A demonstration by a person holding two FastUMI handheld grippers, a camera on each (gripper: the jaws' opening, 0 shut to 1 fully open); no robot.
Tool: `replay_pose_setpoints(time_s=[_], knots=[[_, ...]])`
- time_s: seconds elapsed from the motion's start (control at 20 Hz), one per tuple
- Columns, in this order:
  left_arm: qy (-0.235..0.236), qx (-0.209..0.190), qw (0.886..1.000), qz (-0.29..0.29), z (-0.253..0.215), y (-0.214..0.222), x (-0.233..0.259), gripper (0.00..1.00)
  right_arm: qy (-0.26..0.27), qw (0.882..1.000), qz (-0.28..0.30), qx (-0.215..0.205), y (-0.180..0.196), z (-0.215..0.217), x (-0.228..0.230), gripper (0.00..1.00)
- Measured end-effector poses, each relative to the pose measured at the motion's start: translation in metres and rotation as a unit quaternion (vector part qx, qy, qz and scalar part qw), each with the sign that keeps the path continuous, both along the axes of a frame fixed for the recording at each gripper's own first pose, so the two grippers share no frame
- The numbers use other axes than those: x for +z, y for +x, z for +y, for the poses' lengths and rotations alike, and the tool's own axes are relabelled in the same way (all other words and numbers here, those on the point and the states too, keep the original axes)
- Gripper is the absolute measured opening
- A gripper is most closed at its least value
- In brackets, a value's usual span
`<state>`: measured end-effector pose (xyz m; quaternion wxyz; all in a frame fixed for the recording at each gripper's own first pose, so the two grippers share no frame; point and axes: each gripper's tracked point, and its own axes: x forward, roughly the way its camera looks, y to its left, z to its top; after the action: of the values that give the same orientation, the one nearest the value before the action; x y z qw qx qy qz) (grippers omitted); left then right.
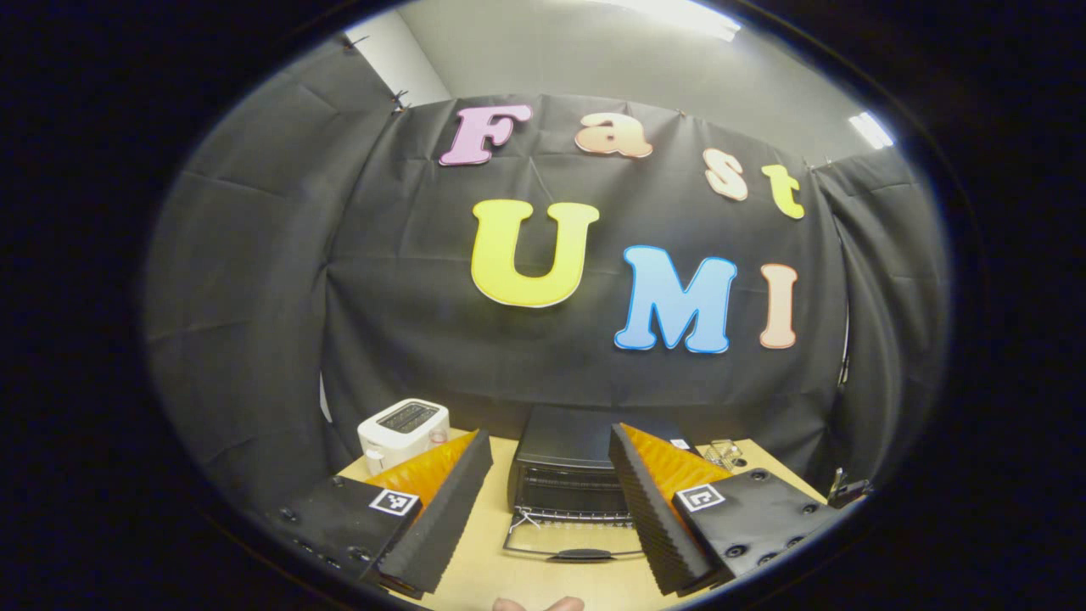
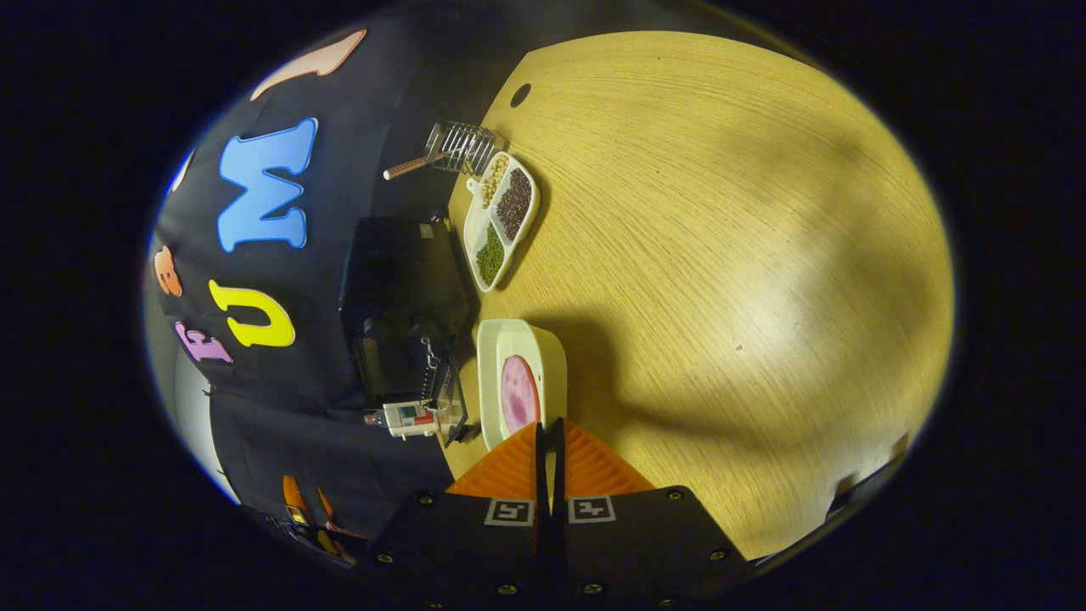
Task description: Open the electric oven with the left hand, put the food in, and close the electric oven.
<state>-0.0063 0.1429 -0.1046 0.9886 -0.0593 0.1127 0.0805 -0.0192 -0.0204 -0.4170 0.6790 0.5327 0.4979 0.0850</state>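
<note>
left gripper: fingers wide apart, holding nothing, up in front of the oven | oven: black, on the wooden table, door hanging open | right gripper: fingers pressed together, tips at the white tray | food: pink slice, lying in that tray beside the oven

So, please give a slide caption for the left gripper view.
Open hand-held gripper facing the black oven, door already down.
</note>
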Motion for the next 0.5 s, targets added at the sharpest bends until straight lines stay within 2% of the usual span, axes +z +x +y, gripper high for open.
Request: replay_pose_setpoints(time_s=[0.1,0.25,0.5], knots=[[0.0,0.0,1.0,-0.002,0.002,-0.001,0.001,0.98,0.012,1.0,-0.012,-0.004,0.001,0.006,0.013,0.0],[0.002,0.001,1.0,-0.011,0.003,0.001,0.008,0.92,0.035,0.999,-0.036,-0.006,0.003,0.025,0.038,0.0],[0.009,-0.008,1.0,-0.022,0.011,0.002,0.019,0.91,0.077,0.994,-0.083,0.001,0.018,0.08,0.079,0.0]])
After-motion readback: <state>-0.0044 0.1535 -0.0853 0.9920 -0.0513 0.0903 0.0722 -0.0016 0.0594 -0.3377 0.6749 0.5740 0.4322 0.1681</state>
